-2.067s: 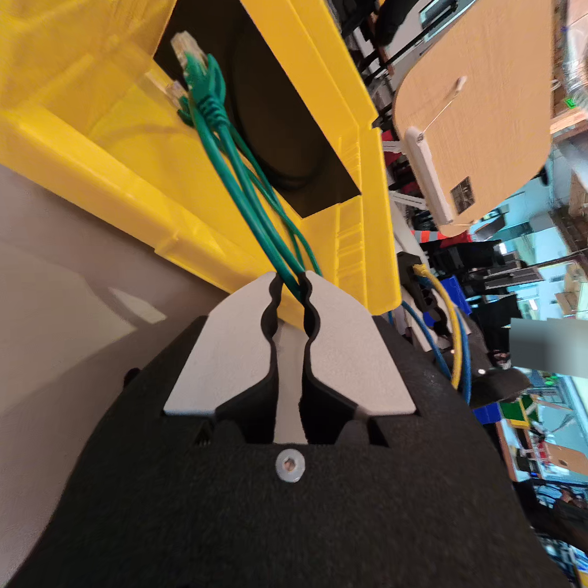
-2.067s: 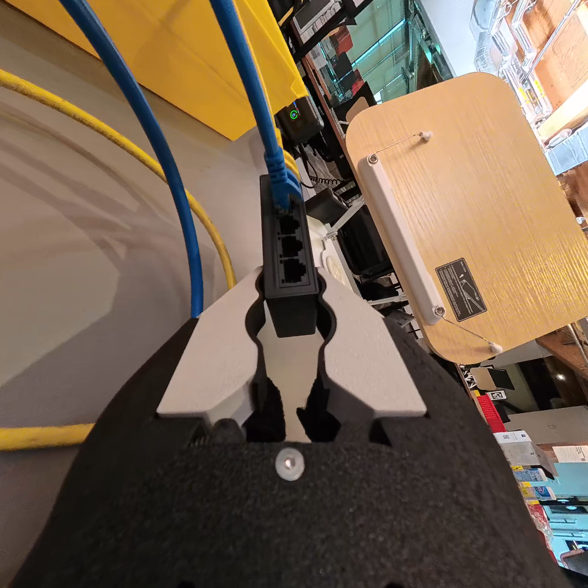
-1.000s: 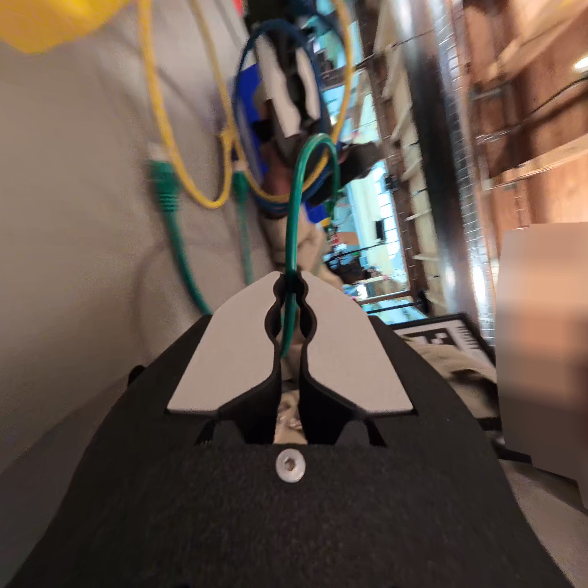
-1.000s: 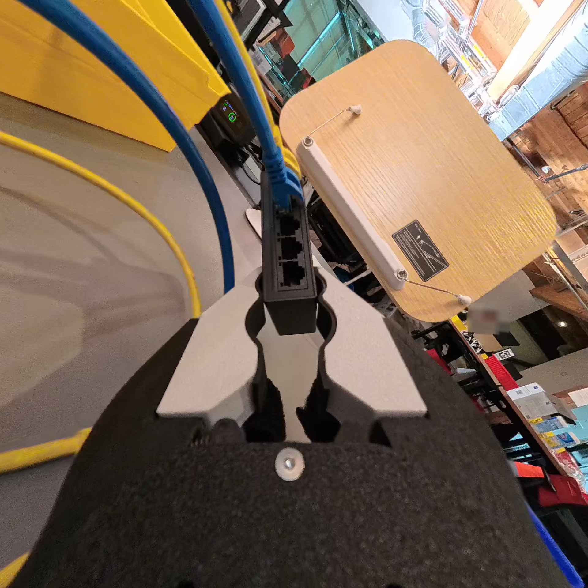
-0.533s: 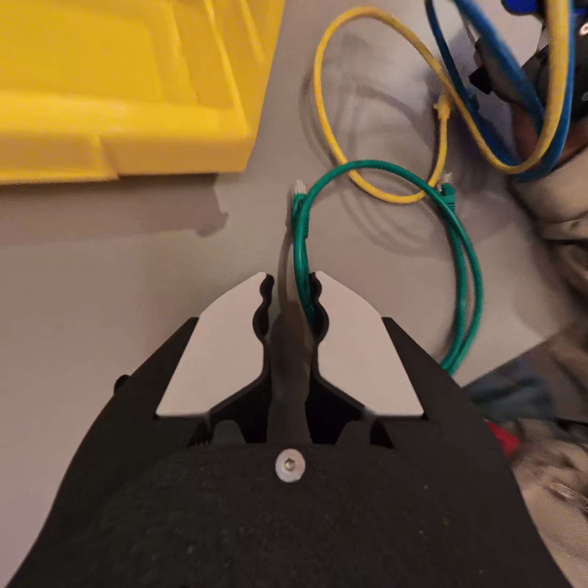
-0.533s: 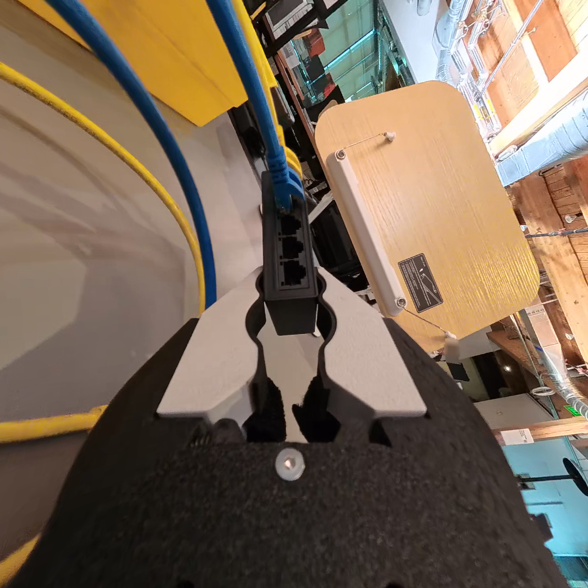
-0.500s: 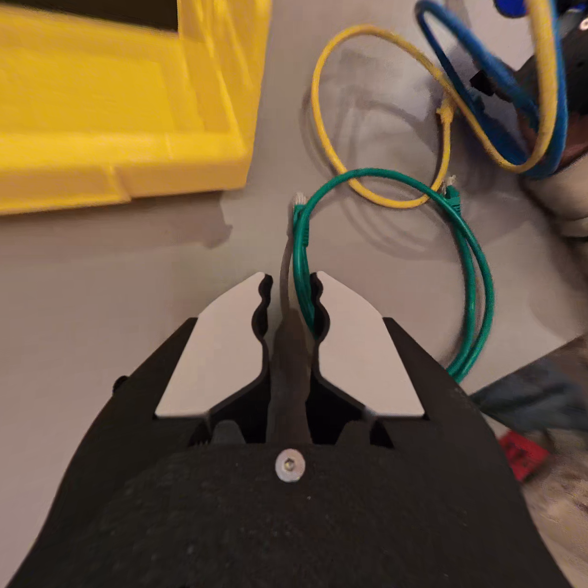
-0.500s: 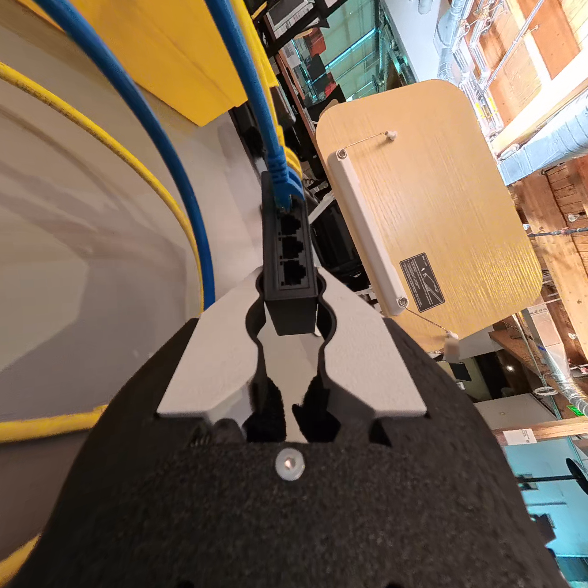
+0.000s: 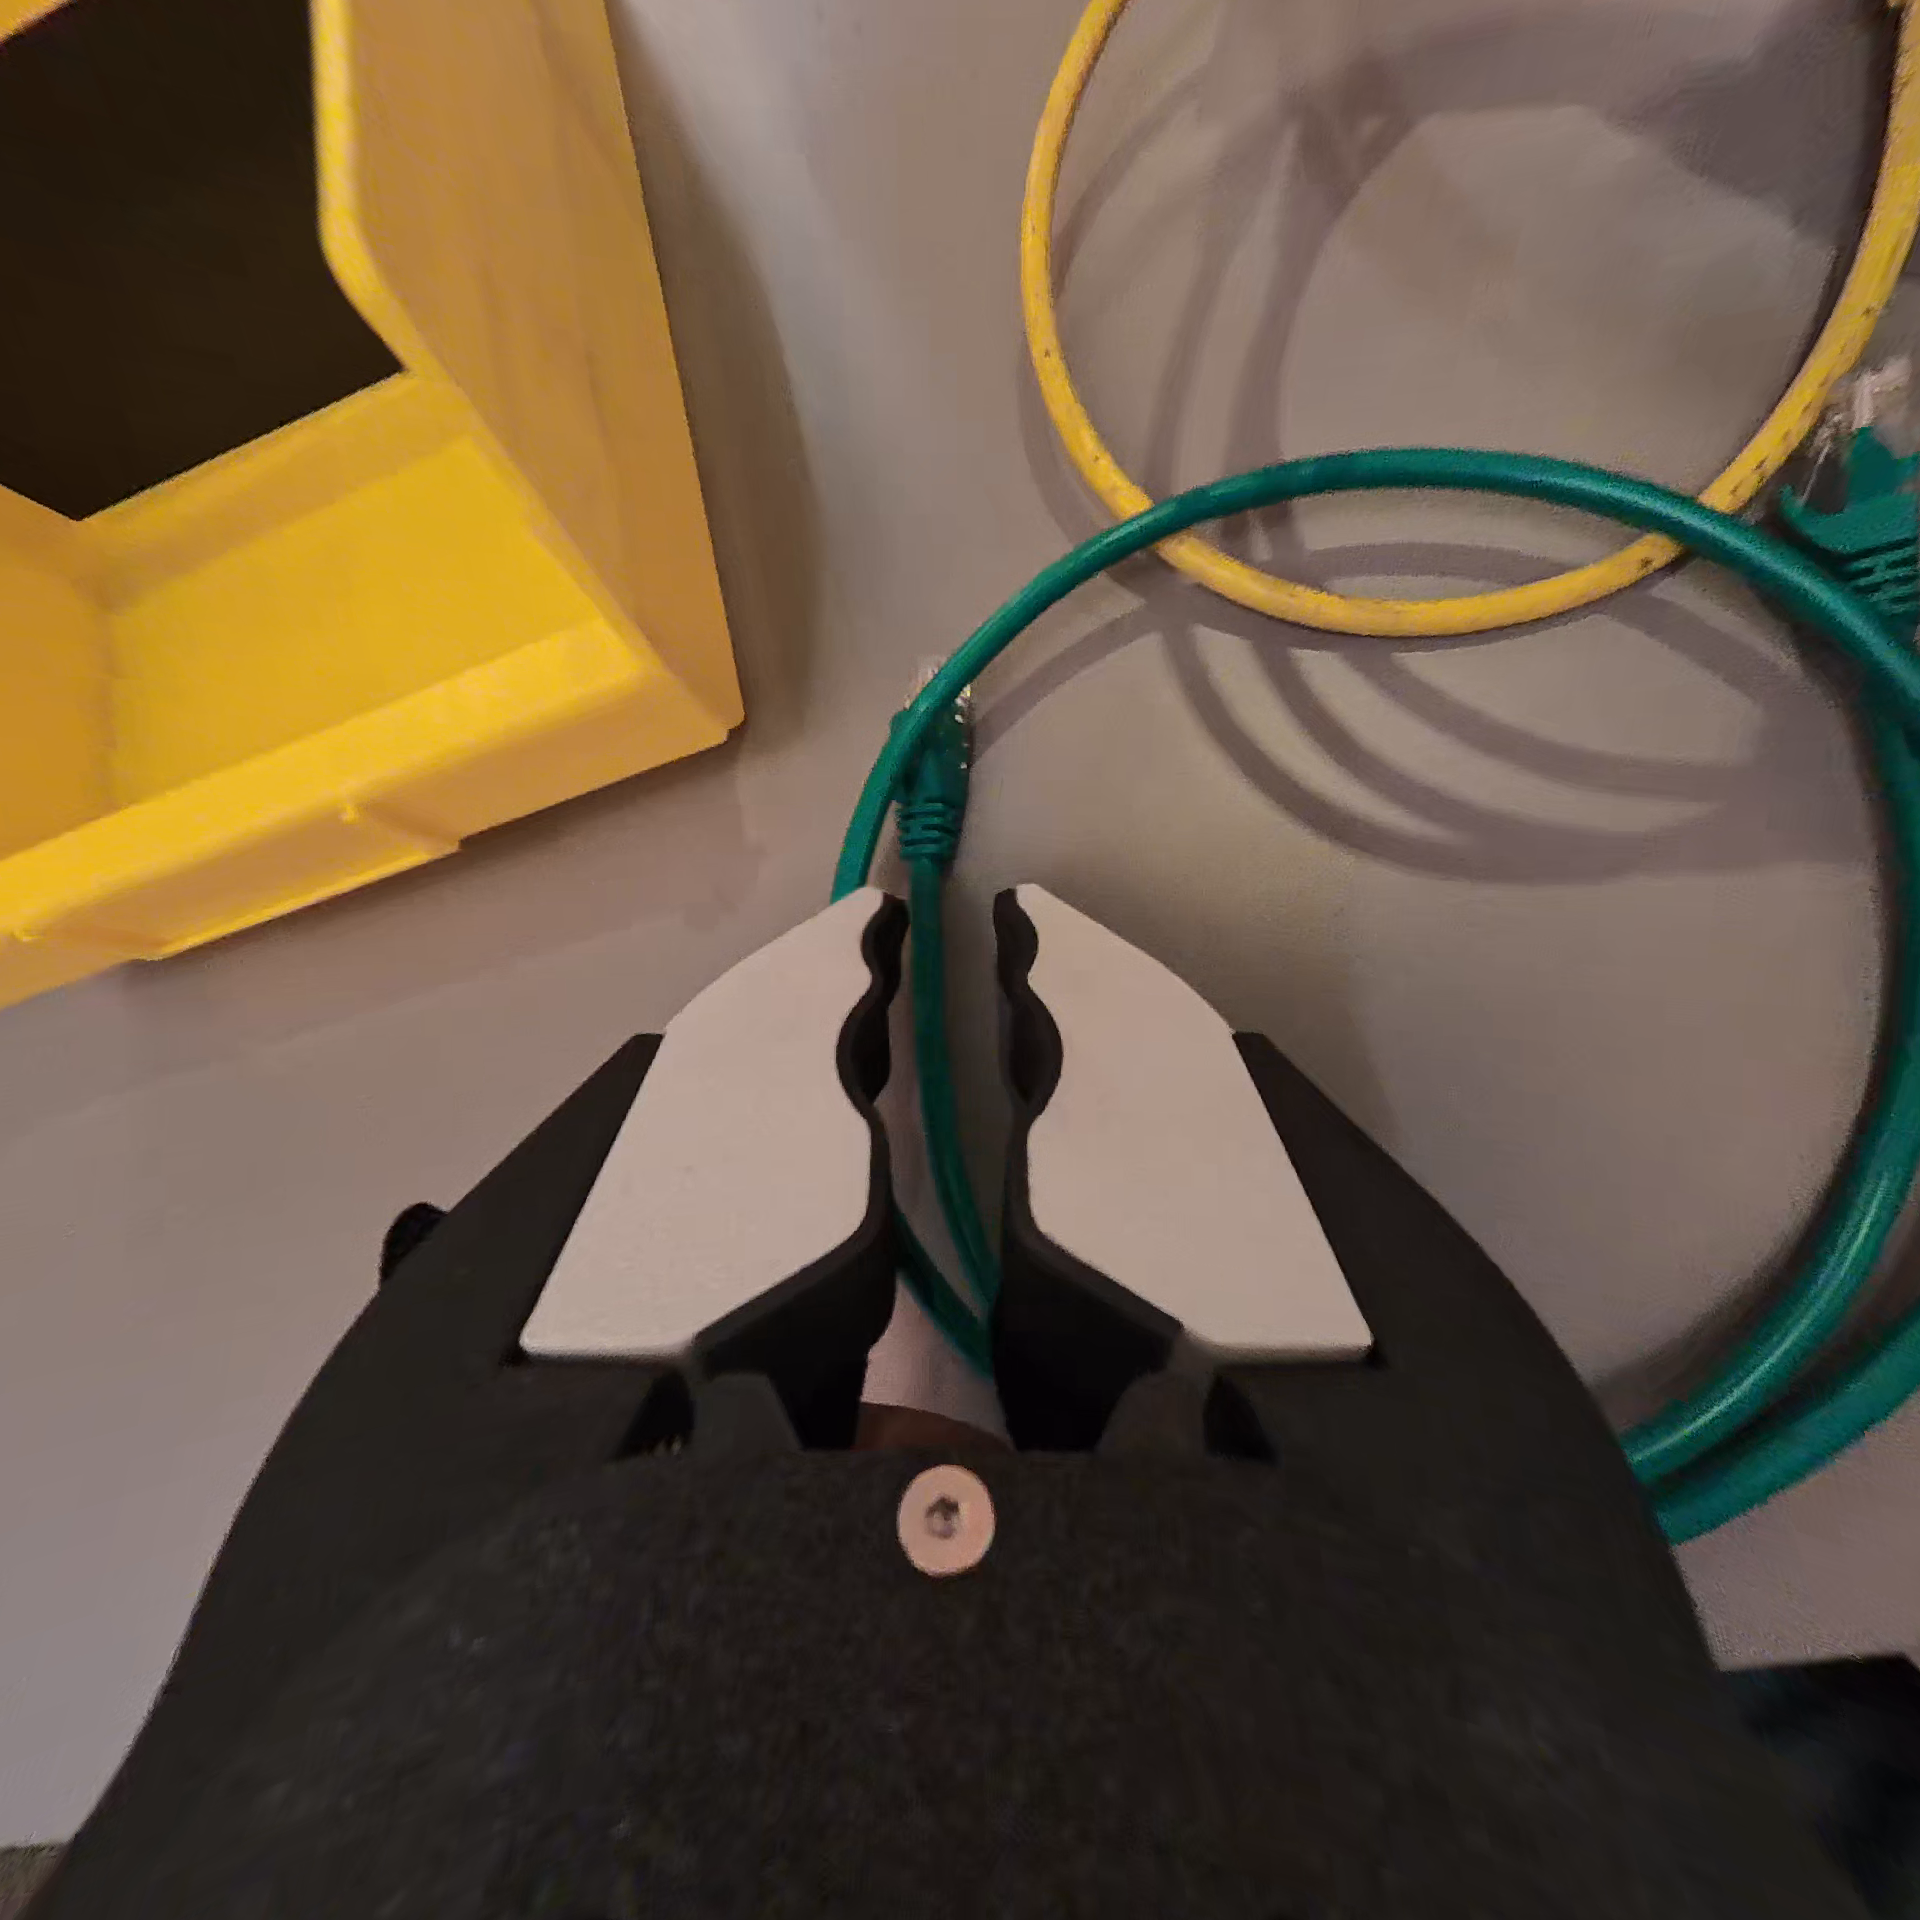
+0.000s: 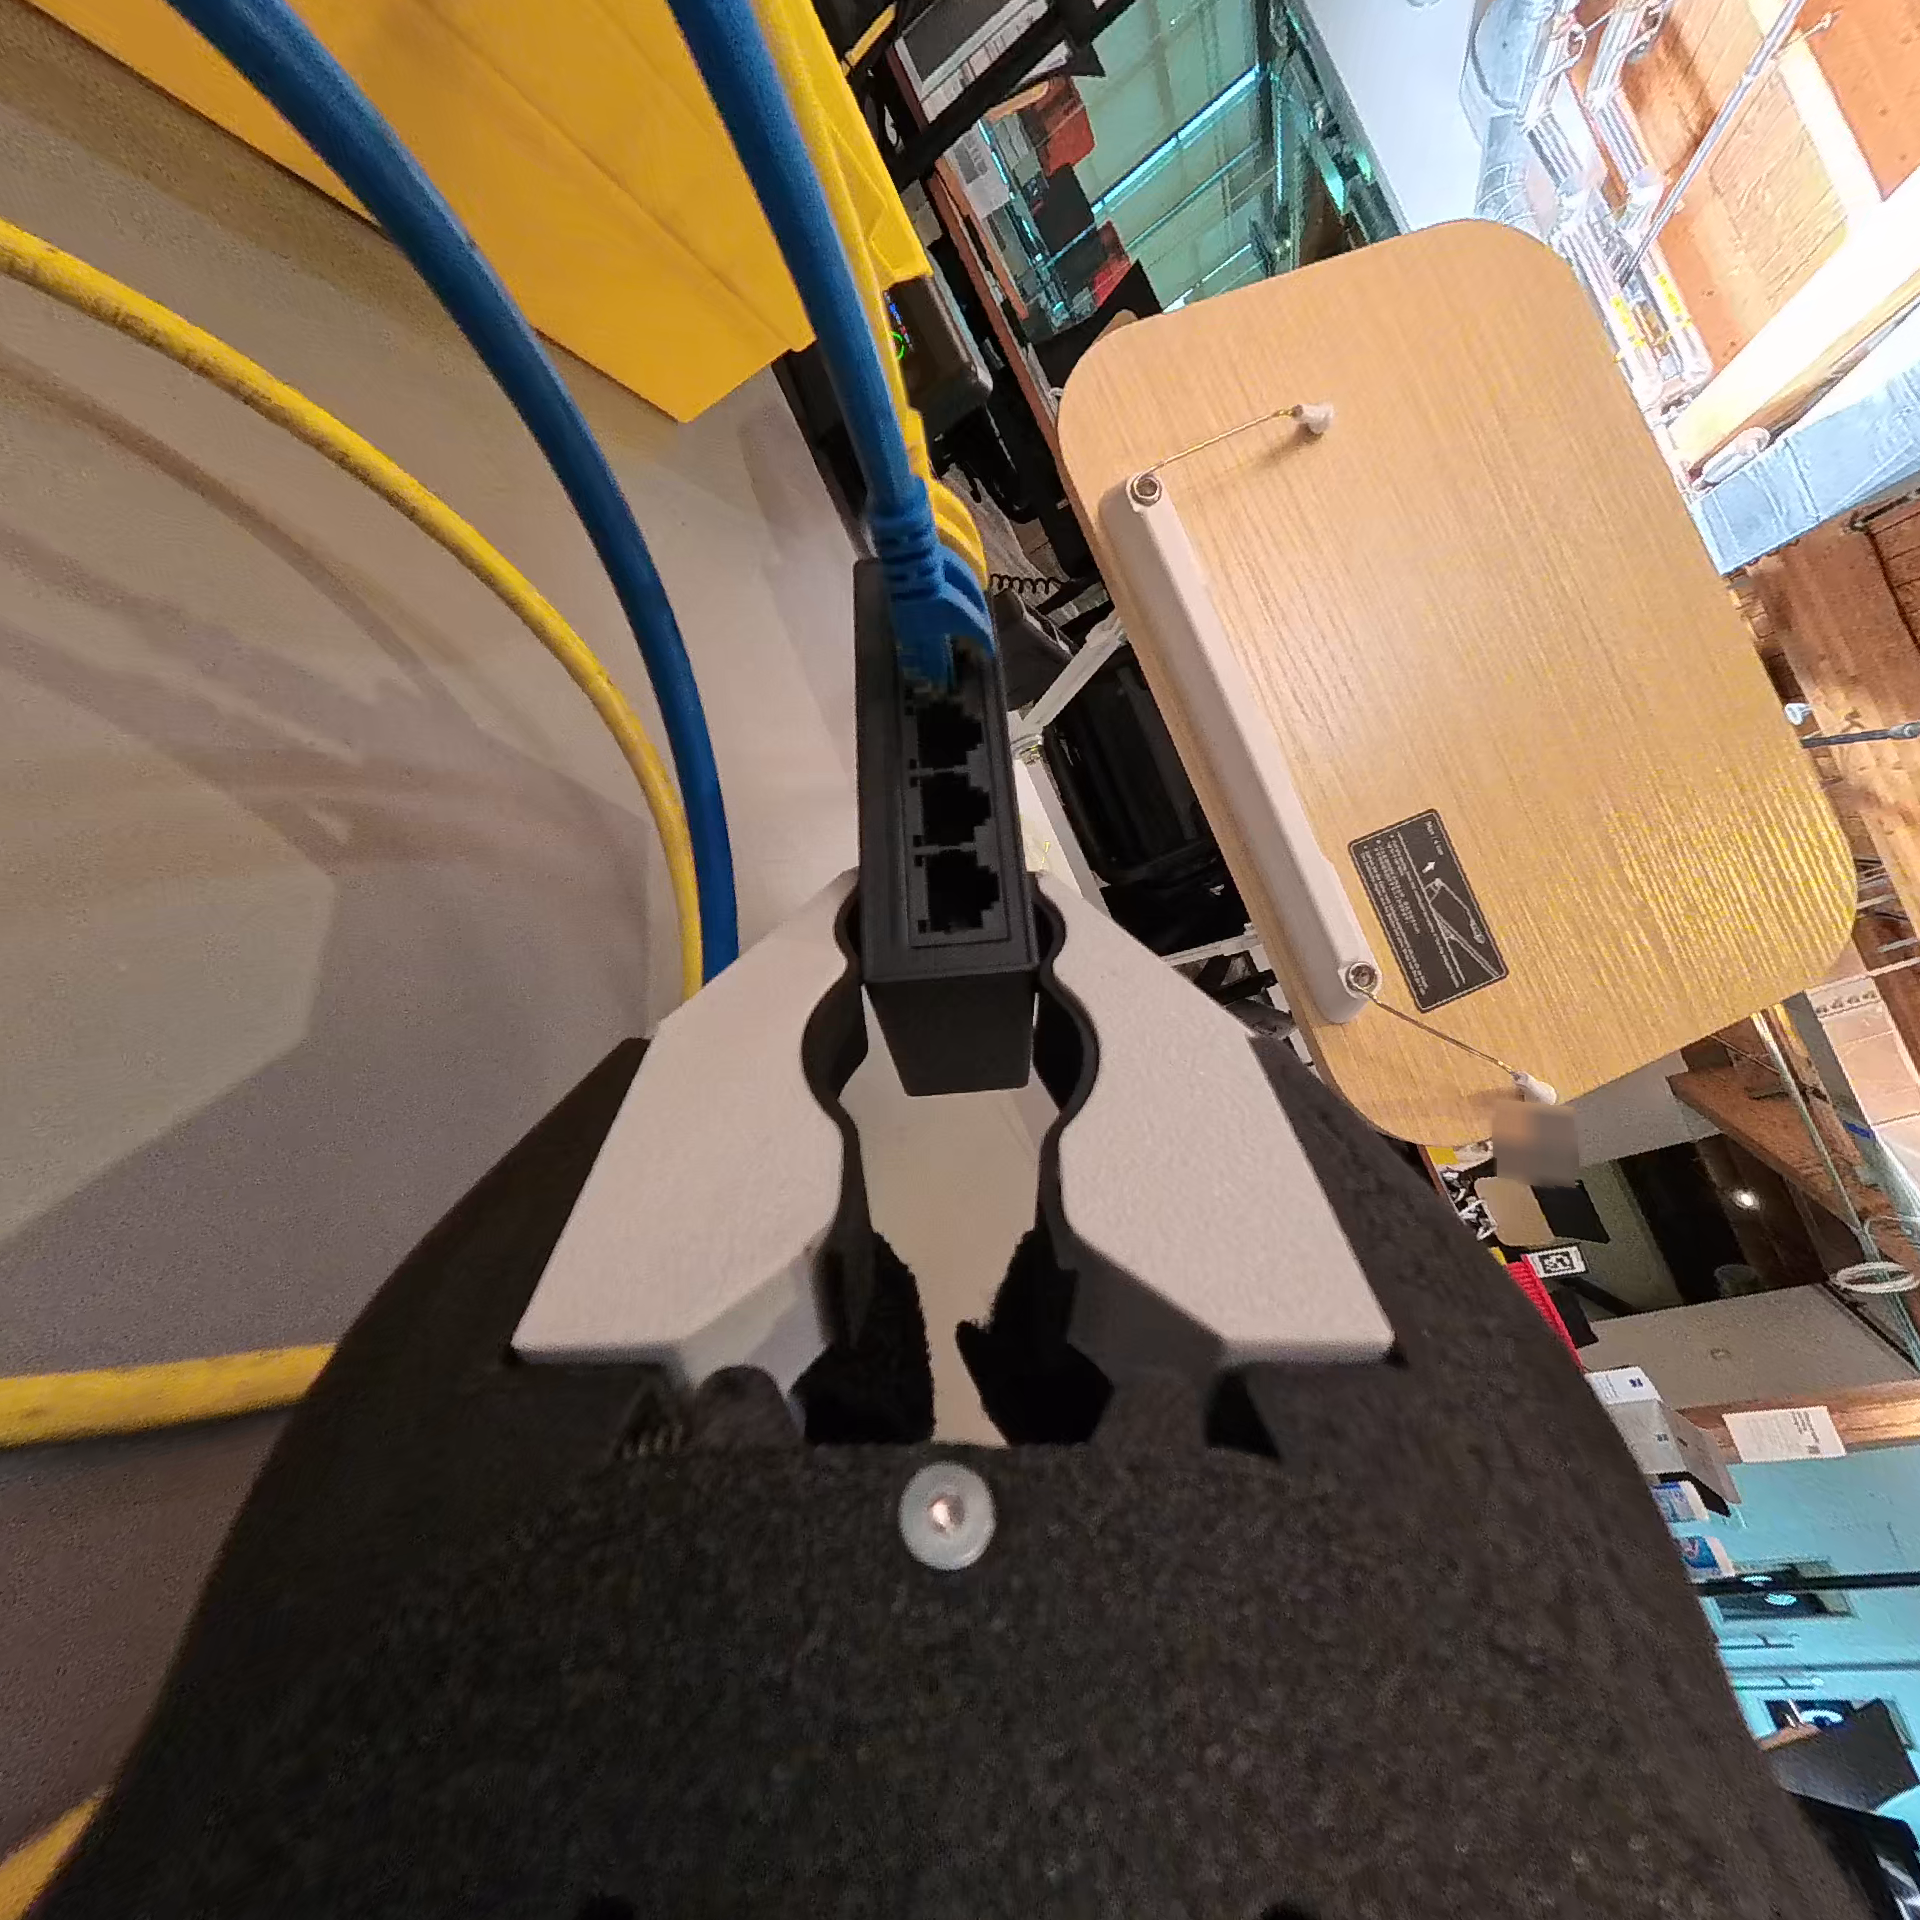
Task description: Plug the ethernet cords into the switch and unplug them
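Observation:
My left gripper (image 9: 945, 904) is open over the grey table. The green ethernet cord (image 9: 1455, 473) runs loosely between its jaws, closer to the left one. One green plug (image 9: 932, 774) lies just past the fingertips, and the other green plug (image 9: 1860, 525) is at the right edge. The green cord loops on the table and crosses a yellow cord (image 9: 1351, 615). My right gripper (image 10: 945, 914) is shut on the near end of the black switch (image 10: 951, 831), held in the air. A blue cord (image 10: 920, 592) is plugged into the switch's far port. Three nearer ports are empty.
A yellow plastic bin (image 9: 468, 520) stands on the table to the left of the left gripper and also shows in the right wrist view (image 10: 582, 208). A yellow cord (image 10: 416, 499) arcs under the blue one. A wooden board (image 10: 1507, 623) and shelves are beyond the table edge.
The left gripper swung down from facing the room to facing the table and opened, letting go of the green cord, which now lies loose between its jaws. The right gripper still holds the switch, tilted slightly.

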{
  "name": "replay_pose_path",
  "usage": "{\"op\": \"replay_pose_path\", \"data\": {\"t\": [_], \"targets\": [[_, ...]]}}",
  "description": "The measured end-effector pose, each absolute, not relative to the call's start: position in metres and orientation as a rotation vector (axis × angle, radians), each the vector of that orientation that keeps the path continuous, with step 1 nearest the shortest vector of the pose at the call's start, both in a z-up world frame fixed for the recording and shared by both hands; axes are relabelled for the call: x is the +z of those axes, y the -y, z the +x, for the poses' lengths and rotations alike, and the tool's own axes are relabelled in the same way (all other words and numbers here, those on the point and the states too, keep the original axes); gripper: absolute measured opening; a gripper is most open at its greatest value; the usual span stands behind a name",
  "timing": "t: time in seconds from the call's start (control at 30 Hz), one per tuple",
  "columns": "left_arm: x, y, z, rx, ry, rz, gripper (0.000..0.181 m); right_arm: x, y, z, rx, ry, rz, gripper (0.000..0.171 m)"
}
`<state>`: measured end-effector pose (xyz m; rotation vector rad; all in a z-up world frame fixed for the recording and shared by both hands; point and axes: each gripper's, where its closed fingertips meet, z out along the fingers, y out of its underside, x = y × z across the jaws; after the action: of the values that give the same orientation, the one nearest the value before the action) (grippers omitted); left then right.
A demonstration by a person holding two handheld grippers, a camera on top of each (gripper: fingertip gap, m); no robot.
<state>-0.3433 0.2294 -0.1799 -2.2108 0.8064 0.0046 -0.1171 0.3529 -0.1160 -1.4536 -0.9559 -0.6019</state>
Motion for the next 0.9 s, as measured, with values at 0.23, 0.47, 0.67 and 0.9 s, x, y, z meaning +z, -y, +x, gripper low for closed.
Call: {"op": "replay_pose_path", "data": {"t": [0.23, 0.47, 0.67, 0.9], "targets": [[-0.191, -0.237, -0.356, -0.019, -0.713, -2.279, 0.017, -0.119, -0.353, -0.119, -0.595, 0.970, -1.461, 0.027], [-0.193, -0.234, -0.354, -0.280, -0.639, -2.309, 0.016, -0.122, -0.353, -0.122, -0.587, 0.988, -1.469, 0.027], [-0.191, -0.226, -0.352, -0.314, -0.862, -2.287, 0.006, -0.121, -0.353, -0.121, -0.590, 0.987, -1.463, 0.027], [-0.113, -0.193, -0.312, -0.830, -0.987, -2.091, 0.003, -0.126, -0.349, -0.130, -0.488, 1.046, -1.502, 0.027]]}}
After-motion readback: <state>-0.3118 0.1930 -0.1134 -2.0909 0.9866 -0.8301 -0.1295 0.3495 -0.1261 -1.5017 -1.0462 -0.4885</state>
